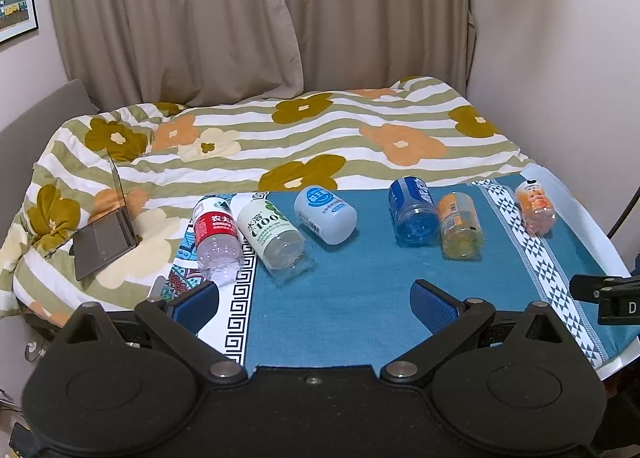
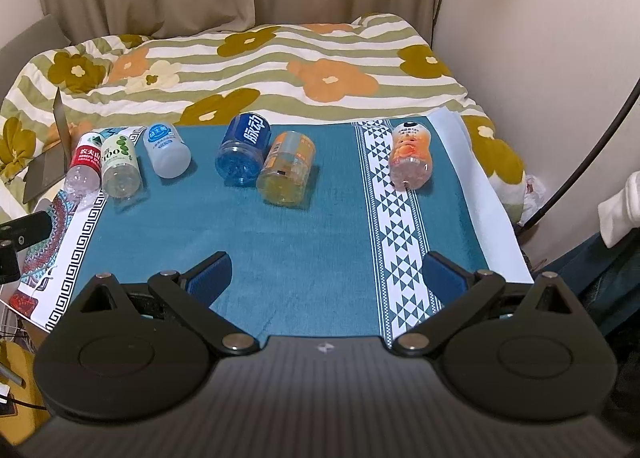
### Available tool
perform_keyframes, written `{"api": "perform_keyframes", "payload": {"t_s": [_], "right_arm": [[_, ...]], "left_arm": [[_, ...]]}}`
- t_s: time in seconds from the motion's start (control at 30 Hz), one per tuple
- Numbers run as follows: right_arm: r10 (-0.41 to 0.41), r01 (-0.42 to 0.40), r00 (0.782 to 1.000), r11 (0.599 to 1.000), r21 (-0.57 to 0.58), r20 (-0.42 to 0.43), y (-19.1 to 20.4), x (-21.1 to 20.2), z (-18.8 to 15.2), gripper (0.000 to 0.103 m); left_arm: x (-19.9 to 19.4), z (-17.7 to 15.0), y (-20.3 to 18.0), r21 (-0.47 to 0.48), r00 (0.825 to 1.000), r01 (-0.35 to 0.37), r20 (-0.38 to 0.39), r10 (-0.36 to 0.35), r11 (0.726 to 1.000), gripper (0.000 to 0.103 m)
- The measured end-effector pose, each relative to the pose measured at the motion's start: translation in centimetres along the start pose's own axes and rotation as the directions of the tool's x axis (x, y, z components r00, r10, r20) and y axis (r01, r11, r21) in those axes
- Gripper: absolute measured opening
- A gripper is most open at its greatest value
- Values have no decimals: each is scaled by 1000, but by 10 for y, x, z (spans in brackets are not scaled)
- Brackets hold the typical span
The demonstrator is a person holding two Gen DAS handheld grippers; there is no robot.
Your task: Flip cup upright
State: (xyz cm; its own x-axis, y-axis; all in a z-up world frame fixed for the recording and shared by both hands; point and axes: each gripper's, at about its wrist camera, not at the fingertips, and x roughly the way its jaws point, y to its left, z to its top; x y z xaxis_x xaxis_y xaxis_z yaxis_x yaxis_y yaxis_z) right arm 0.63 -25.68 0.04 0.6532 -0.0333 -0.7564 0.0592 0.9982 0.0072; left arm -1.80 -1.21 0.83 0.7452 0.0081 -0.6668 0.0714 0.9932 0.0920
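Observation:
Several bottle-shaped cups lie on their sides in a row on a teal cloth (image 1: 340,298) (image 2: 280,238). From the left: a red-labelled clear one (image 1: 216,234) (image 2: 85,168), a white-green one (image 1: 272,236) (image 2: 120,166), a pale blue one (image 1: 325,214) (image 2: 166,152), a dark blue one (image 1: 412,210) (image 2: 243,150), an orange one (image 1: 460,232) (image 2: 286,168) and a peach one (image 1: 535,208) (image 2: 411,158). My left gripper (image 1: 314,304) is open and empty, near the cloth's front left. My right gripper (image 2: 328,274) is open and empty, near the front right.
The cloth covers a table against a bed with a flowered, striped quilt (image 1: 280,130) (image 2: 260,66). An open laptop (image 1: 106,234) (image 2: 48,162) rests on the quilt at the left. Curtains and a wall stand behind. A patterned mat (image 2: 52,238) lies under the cloth's left edge.

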Motion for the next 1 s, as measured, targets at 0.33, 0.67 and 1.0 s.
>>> {"api": "perform_keyframes", "payload": {"t_s": [0.33, 0.67, 1.0], "right_arm": [[-1, 1, 1000, 1000, 0, 1, 1, 0, 0, 103], [0, 0, 1000, 1000, 1, 1, 1, -2, -1, 103], [4, -4, 1000, 1000, -3, 3, 2, -3, 0, 103]], "left_arm": [[-1, 1, 0, 1, 1000, 7, -6, -7, 1000, 103], [-1, 1, 0, 1, 1000, 5, -7, -5, 1000, 103], [-1, 1, 0, -8, 1000, 4, -13, -4, 1000, 103]]}}
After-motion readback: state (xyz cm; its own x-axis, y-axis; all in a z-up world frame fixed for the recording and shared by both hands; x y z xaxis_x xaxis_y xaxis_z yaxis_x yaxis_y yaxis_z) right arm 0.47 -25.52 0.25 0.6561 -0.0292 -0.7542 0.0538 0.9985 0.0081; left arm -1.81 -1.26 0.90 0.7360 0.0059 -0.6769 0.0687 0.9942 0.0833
